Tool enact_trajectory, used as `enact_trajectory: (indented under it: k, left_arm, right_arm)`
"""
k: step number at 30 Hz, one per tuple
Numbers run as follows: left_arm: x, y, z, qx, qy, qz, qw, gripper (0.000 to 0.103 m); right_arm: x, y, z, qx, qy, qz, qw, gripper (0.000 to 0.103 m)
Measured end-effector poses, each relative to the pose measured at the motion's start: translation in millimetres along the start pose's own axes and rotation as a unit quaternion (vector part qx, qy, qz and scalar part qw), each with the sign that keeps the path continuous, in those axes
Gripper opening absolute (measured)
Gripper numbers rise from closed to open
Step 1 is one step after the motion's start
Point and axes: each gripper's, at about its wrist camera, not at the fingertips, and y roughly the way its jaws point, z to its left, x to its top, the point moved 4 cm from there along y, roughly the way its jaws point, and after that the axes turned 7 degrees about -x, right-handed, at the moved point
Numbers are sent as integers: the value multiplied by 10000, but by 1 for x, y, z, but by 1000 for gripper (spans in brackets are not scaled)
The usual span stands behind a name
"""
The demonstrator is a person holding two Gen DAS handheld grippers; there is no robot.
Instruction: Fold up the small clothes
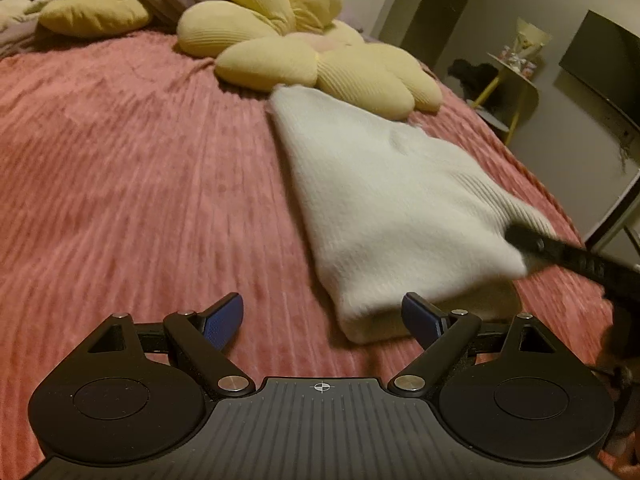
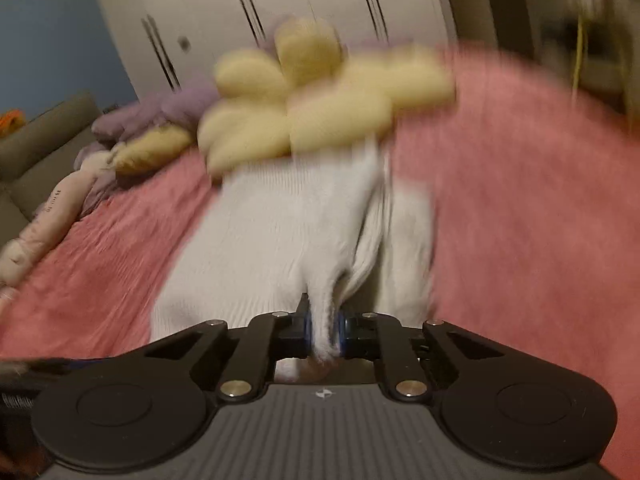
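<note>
Lying on the pink ribbed bedspread [image 1: 140,152], the white knit garment [image 1: 384,208] stretches from the yellow flower-shaped cushion [image 1: 304,56] at its far end toward the near edge of the bed. The right gripper [image 2: 325,330] is clenched on a bunched fold of that garment, white knit squeezed between its blue pads [image 2: 342,330]; its dark fingers also show at the garment's right edge in the left wrist view. The left gripper [image 1: 323,316] is released, jaws spread wide above the bedspread, its right pad just beside the garment's near folded corner.
</note>
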Motion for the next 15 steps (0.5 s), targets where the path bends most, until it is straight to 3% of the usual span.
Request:
enact_trajectory:
  k: [4,5,6,7,8,10,11,15]
  left_arm:
    - [5,0,7,-8,-268,21,9996,91]
    - [9,-3,7,-68,-287,-33,9996,91]
    - [13,-4,7,-73,-290,-87,9995,91]
    - [18,-5,8,-42,-294,-152,9994,91]
    - [25,-3,7,-5,-287,-209,9994,91]
    - [39,3,6,64,-341,-389,9986,92]
    - [46,9,6,88,-412,-468,9980,92]
    - [51,33,6,125,-778,-372,9962,92]
  right_arm:
    - [-28,27,-12,-416,-280,729,9961,16]
    - [-30,25,-12,-425,-343,623,9966,20]
    - [-25,18,-12,-495,-328,523,9969,41]
    - [-21,13,-14,-605,-255,427,9969,49]
    - [-14,5,-16,-627,-168,206,9977,51]
    - [0,-4,-12,-624,-159,-177,9978,48]
    - [7,-5,-7,-569,-181,-285,9978,40]
    - [17,21,32,-161,-607,-201,9978,15]
